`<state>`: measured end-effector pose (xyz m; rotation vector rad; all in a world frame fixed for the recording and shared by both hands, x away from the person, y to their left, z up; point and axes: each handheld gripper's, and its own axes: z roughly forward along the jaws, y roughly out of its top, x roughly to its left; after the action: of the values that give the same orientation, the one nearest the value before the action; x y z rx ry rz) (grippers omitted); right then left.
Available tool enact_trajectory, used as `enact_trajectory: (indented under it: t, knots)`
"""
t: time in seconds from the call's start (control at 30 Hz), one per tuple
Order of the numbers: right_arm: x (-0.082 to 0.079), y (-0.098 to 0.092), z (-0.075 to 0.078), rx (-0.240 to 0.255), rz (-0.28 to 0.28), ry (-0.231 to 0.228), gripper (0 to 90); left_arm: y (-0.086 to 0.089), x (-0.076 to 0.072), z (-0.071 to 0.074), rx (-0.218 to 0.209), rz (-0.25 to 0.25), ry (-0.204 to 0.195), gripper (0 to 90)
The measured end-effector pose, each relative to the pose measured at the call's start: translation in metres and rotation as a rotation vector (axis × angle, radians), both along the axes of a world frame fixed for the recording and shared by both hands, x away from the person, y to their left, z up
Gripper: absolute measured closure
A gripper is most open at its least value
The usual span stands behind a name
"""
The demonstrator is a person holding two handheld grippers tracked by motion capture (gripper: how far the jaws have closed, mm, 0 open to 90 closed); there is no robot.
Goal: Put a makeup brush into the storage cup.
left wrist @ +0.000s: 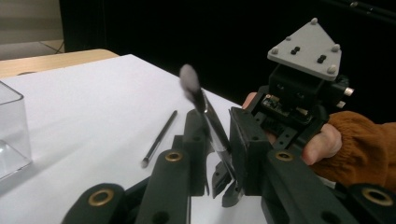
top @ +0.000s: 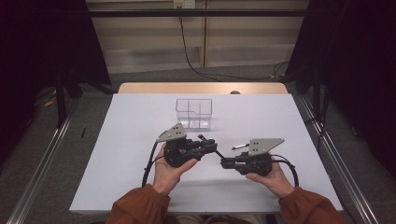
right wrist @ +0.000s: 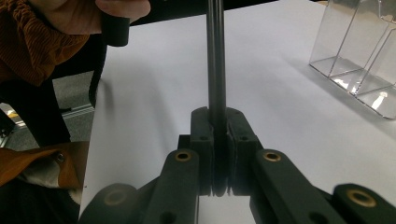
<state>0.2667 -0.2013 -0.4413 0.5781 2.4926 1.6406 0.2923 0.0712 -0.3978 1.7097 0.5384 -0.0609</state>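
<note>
Your white table (top: 140, 177) carries the clear divided organiser (top: 194, 112) at its far middle — nothing visible inside it. Near you, your right gripper (top: 225, 163) clamps a makeup brush (left wrist: 205, 112) by its handle; your left gripper (left wrist: 219, 140) closes around it mid-shaft — a handover, likely. Another brush (left wrist: 159, 138) lies unpicked beyond.

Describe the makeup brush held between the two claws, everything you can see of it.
The makeup brush is slim, with a dark glossy handle and a small, soft, pale grey tip that looks blurred. It is held off the table, tilted, tip uppermost in the left gripper view. The right claw is shut on its handle; the left claw has just been closing around it too.
</note>
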Motion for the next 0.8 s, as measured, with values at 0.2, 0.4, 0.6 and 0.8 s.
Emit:
enact_trajectory:
  t: [0.2,0.4,0.6,0.8]
  knots:
    - [0.0009,-0.0007,-0.0003,0.005,-0.009,0.003,83.2,-0.0004,0.0009,0.0006,-0.012,-0.010,0.025,80.5]
    - [0.0027,-0.0026,-0.0011,0.009,-0.040,-0.001,80.7,-0.0033,-0.0016,0.0025,-0.002,-0.025,0.006,83.3]
    - [0.0031,-0.0034,-0.0011,0.027,-0.046,0.001,76.6,-0.0049,-0.0038,0.0050,0.003,-0.027,-0.008,83.9]
    - [0.0024,-0.0026,-0.0008,0.028,-0.055,-0.004,70.7,-0.0045,-0.0033,0.0050,0.019,-0.019,-0.006,83.9]
